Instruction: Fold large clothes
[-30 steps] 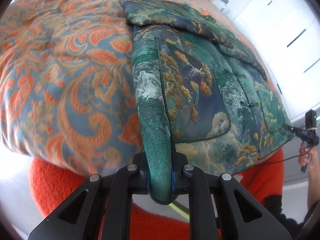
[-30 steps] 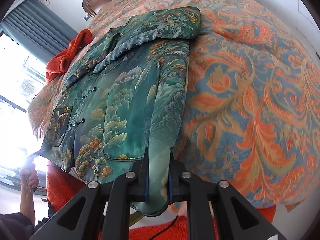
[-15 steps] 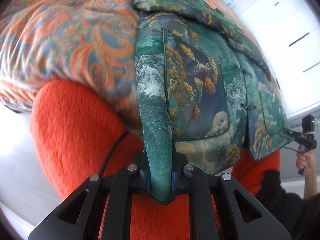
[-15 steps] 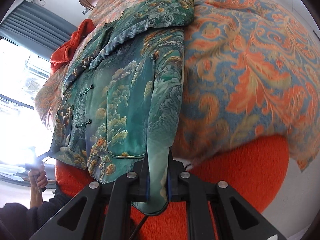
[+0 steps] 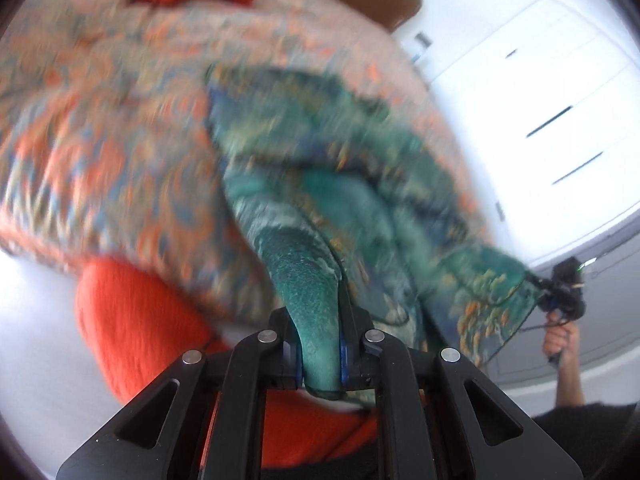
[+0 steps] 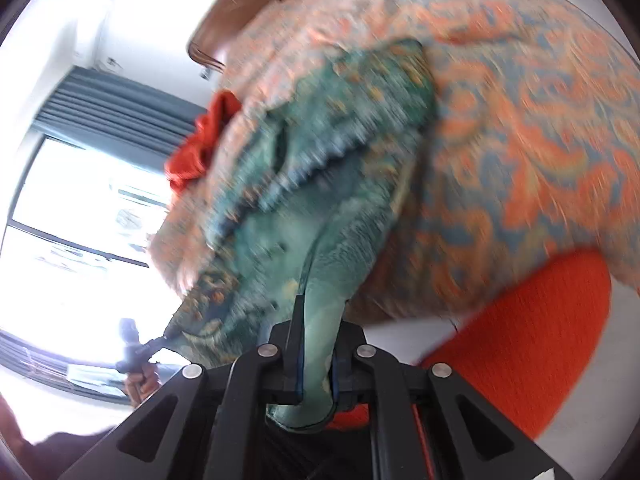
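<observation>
Both bottom corners of the green landscape-print satin jacket (image 5: 320, 208) have lifted off the bed's foot edge, left claw (image 5: 320, 364) and right claw (image 6: 316, 376) clamped on them, starting the upward fold.

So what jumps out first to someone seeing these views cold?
The green patterned jacket fills the middle of both views, its bottom edge clamped in the left gripper and the right gripper. Behind it spreads an orange paisley bedspread, with bright orange fabric below the bed's edge.
</observation>
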Demonstrator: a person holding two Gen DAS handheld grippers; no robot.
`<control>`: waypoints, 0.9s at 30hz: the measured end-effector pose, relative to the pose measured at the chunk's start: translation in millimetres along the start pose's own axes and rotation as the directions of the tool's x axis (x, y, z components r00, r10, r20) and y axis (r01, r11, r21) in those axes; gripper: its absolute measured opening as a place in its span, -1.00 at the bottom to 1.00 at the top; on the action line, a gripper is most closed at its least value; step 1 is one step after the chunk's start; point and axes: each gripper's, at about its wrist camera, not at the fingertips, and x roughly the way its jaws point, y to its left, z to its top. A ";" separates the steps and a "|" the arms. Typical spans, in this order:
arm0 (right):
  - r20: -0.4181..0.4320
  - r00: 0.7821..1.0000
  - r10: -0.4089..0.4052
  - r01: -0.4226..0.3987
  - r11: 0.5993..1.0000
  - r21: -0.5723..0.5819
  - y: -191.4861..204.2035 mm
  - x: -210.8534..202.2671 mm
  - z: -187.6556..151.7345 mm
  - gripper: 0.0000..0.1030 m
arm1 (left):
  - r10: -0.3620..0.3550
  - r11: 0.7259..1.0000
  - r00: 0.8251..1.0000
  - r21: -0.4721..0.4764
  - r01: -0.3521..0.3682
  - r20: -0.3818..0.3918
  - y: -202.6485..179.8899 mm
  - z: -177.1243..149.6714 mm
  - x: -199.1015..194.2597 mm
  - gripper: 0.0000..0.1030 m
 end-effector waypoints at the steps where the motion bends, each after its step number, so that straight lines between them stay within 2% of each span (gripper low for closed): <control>1: 0.022 0.999 0.025 -0.025 1.000 -0.006 5.8 -0.9 14.8 -0.83 | -0.018 1.000 1.000 0.001 0.018 0.025 -4.3 26.8 -0.9 -0.80; 3: 0.061 0.996 0.059 -0.057 0.998 -0.021 16.3 3.9 49.5 -0.83 | -0.032 0.999 0.998 0.007 0.032 0.054 -10.3 70.7 3.5 -0.80; 5: 0.090 0.994 0.065 -0.062 0.997 -0.036 22.7 13.8 83.5 -0.83 | -0.018 1.000 0.997 0.007 0.017 0.070 -12.6 113.0 16.6 -0.80; 7: 0.113 0.991 0.077 -0.074 0.997 -0.033 23.4 29.2 118.7 -0.83 | 0.002 1.000 0.997 -0.008 -0.001 0.072 -10.3 162.4 42.3 -0.80; 10: 0.143 0.988 0.054 -0.055 0.999 -0.001 16.8 63.6 173.5 -0.83 | 0.047 0.997 0.996 -0.068 -0.042 0.076 -1.7 208.6 81.8 -0.80; 11: 0.157 0.987 0.041 -0.046 0.999 0.028 10.3 75.7 188.2 -0.83 | 0.058 0.995 0.996 -0.082 -0.052 0.072 3.3 214.3 89.2 -0.80; 13: 0.174 0.984 0.037 -0.056 0.993 0.107 -8.6 99.9 211.7 -0.83 | 0.122 0.987 0.990 -0.110 -0.113 0.072 16.4 241.5 122.4 -0.79; 15: 0.213 0.977 0.014 -0.058 0.977 0.206 -34.7 121.9 229.9 -0.83 | 0.156 0.981 0.986 -0.122 -0.149 0.055 29.5 245.1 147.2 -0.75; 18: 0.238 0.971 0.030 -0.114 0.930 0.348 -78.4 146.2 241.0 -0.83 | 0.157 0.970 0.988 -0.190 -0.153 0.009 54.6 257.3 181.7 -0.59; 19: 0.240 0.970 0.033 -0.127 0.913 0.388 -89.6 155.1 242.1 -0.83 | 0.152 0.965 0.988 -0.218 -0.148 0.000 59.5 257.5 191.2 -0.44; 20: 0.243 0.969 0.035 -0.136 0.901 0.411 -97.7 157.9 239.0 -0.83 | 0.138 0.961 0.990 -0.240 -0.135 -0.004 60.3 244.0 191.3 -0.34; 22: 0.257 0.966 0.041 -0.153 0.890 0.430 -106.5 167.4 238.0 -0.80 | 0.073 0.952 0.997 -0.299 -0.066 0.011 68.5 253.8 192.2 0.16; 23: 0.255 0.966 0.051 -0.160 0.890 0.427 -107.4 170.7 239.7 -0.74 | 0.052 0.949 0.998 -0.312 -0.043 0.021 66.6 252.8 187.4 0.26; 24: 0.241 0.968 0.066 -0.166 0.891 0.423 -106.8 171.6 242.0 -0.66 | 0.039 0.947 0.999 -0.320 -0.025 0.038 65.3 260.6 183.2 0.48; 25: 0.228 0.970 0.090 -0.181 0.890 0.419 -106.4 171.0 245.4 -0.36 | 0.046 0.949 0.997 -0.316 -0.025 0.060 62.4 267.9 176.9 0.71; 26: 0.224 0.965 0.136 -0.221 0.883 0.415 -106.2 168.2 249.7 -0.04 | 0.052 0.951 0.995 -0.307 -0.025 0.080 62.5 259.7 166.6 0.78; 27: 0.241 0.955 0.175 -0.265 0.870 0.416 -105.0 162.1 254.0 0.18 | 0.055 0.955 0.992 -0.296 -0.020 0.111 58.2 260.9 154.7 0.84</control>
